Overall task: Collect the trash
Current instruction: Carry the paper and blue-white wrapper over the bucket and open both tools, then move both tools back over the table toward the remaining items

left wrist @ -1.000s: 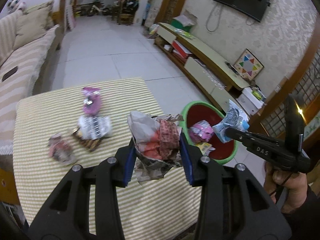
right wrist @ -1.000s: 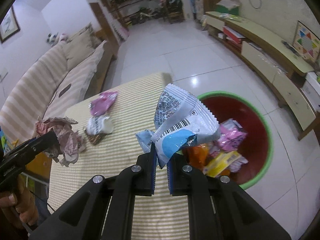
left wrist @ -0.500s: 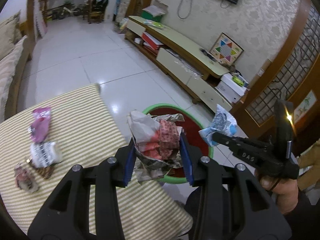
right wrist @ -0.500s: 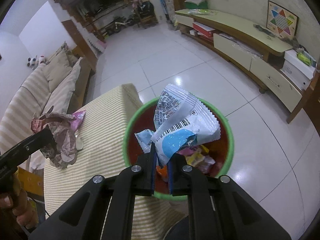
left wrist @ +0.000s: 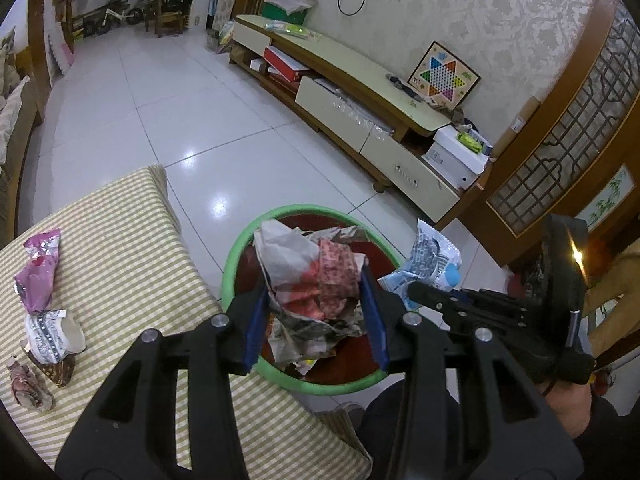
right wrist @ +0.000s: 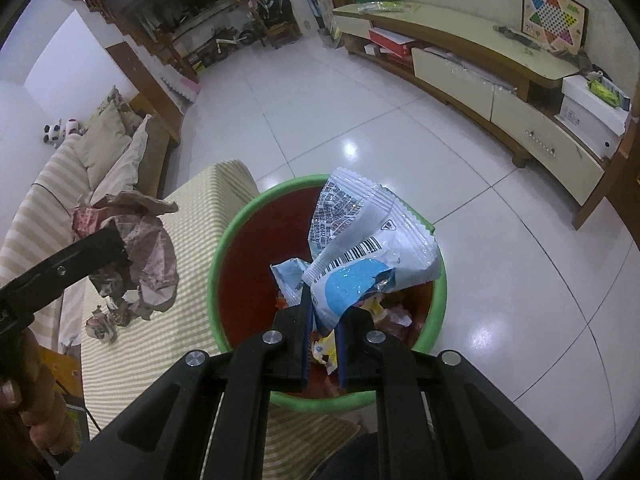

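right wrist: green bin (right wrist: 224, 248) holds wrappers (right wrist: 384, 312)

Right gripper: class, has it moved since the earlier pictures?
Yes. The right gripper, holding the snack bag, moved from over the table to above the green bin.

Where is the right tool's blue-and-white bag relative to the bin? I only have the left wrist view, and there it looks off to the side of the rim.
Observer: In the right wrist view the blue-and-white bag sits in front of the bin opening, pinched in the right tool.
Operator: Anything inside the bin? My paper blocks it.
Observer: Yes, a yellow wrapper and other scraps lie at the bottom.
Operator: And my crumpled paper?
Observer: From that side the crumpled paper in the left tool lines up with the striped table, left of the green rim.
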`<state>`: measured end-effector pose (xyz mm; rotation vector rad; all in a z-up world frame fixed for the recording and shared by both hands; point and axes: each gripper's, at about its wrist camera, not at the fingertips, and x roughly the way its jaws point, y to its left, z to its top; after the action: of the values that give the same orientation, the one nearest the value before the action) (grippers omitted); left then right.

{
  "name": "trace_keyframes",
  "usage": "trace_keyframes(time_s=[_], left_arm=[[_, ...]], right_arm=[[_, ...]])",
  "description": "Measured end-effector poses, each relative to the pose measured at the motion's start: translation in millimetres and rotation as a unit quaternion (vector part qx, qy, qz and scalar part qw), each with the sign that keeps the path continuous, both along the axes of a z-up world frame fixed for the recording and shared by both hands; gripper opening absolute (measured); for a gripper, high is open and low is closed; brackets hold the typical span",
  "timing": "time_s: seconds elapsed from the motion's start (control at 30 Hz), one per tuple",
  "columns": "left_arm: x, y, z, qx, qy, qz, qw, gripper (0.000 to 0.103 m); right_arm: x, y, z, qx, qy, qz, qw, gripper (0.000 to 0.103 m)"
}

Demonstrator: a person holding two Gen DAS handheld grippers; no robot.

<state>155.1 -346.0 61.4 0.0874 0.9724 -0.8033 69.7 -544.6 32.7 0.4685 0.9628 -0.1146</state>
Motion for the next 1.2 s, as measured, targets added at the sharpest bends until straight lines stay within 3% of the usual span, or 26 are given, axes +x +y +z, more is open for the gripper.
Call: trace_keyframes(time_s=[0.1,0.17,0.2,0.3,0.37,0.57,0.63,0.73,1.2], left_arm=[[2,-4,-7,0.004,0.008,-0.002,1.0000,0.041],[4,-8,-8,0.006,0.011,-0.001,0.9999,0.047],[4,-9,-8,0.006,0.011,0.000,0.9999,0.050],[7,-10,-8,0.004,0.012,0.005,0.9999,0.070],[9,-7,-7,0.000,0.012,0.010,0.9999,0.080],[14,5,-2,-0.004,0.011,0.035,0.9993,0.098],[14,11,1,-0.002,0.004,0.046,0.9989,0.098],[15,22,5,0.001,0.000,0.065,0.9979,0.098],[0,94,29,-0.006,-0.022,0.127,0.9916,0.098]], right_arm=[[2,0,-4,0.002,0.005,0.002,1.000,0.012],[3,-1,-6,0.005,0.007,-0.001,1.000,0.014],[3,-3,-7,0.007,0.008,-0.003,1.000,0.018],[2,-4,-8,0.009,0.005,-0.008,1.000,0.037],[1,-3,-7,0.009,0.004,-0.008,1.000,0.043],[-1,0,-4,0.003,0.004,-0.011,1.000,0.071],[0,1,-2,-0.004,0.005,-0.011,1.000,0.080],[-1,7,2,-0.012,0.004,-0.010,1.000,0.086],[0,61,35,-0.041,-0.031,0.025,0.998,0.095]])
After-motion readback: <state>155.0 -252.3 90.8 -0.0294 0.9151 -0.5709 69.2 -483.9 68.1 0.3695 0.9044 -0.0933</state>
